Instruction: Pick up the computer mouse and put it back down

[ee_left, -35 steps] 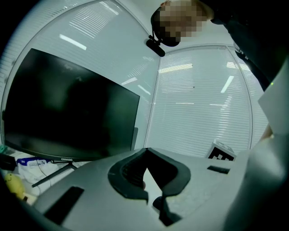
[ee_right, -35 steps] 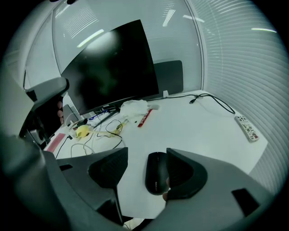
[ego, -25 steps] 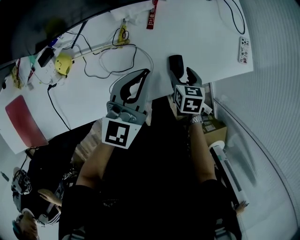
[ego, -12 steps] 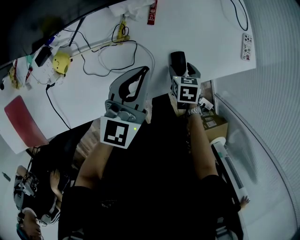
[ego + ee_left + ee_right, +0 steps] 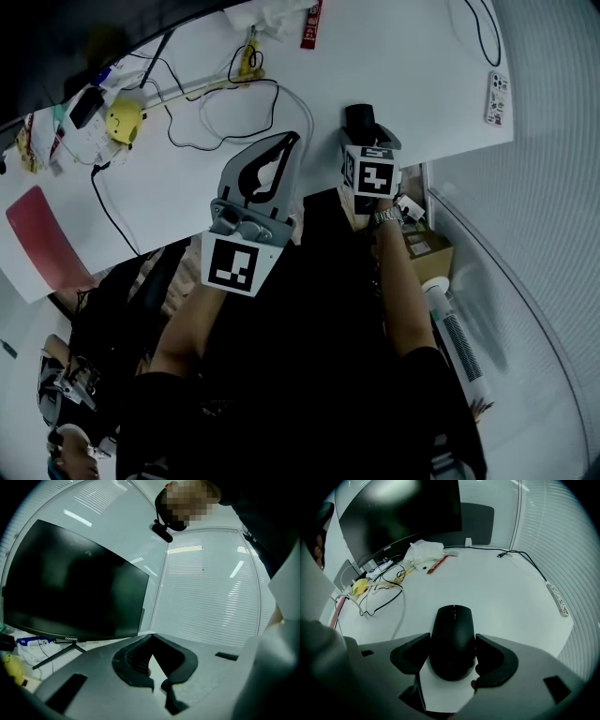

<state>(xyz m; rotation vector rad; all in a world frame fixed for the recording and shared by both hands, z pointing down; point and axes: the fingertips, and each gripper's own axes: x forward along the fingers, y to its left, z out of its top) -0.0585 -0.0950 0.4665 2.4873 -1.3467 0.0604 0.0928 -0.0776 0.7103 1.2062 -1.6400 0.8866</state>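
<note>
Black mouse (image 5: 452, 620), white table (image 5: 506, 597), red mat (image 5: 42, 239) (yellow toy (image 5: 123, 120) too); black-and-white squares pattern the marker cube (image 5: 377, 176).

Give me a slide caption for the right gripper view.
Right gripper, its jaws just opened wide, straddles the black computer mouse on the white desk.

Matt black plastic, smooth along its back: the computer mouse (image 5: 452, 641) before me lies on a smooth white desk (image 5: 506, 597) with a dull sheen. Beyond the mouse stand a glossy dark monitor (image 5: 398, 508) and a crumpled white bag (image 5: 423, 551), thin plastic by my guess.
</note>
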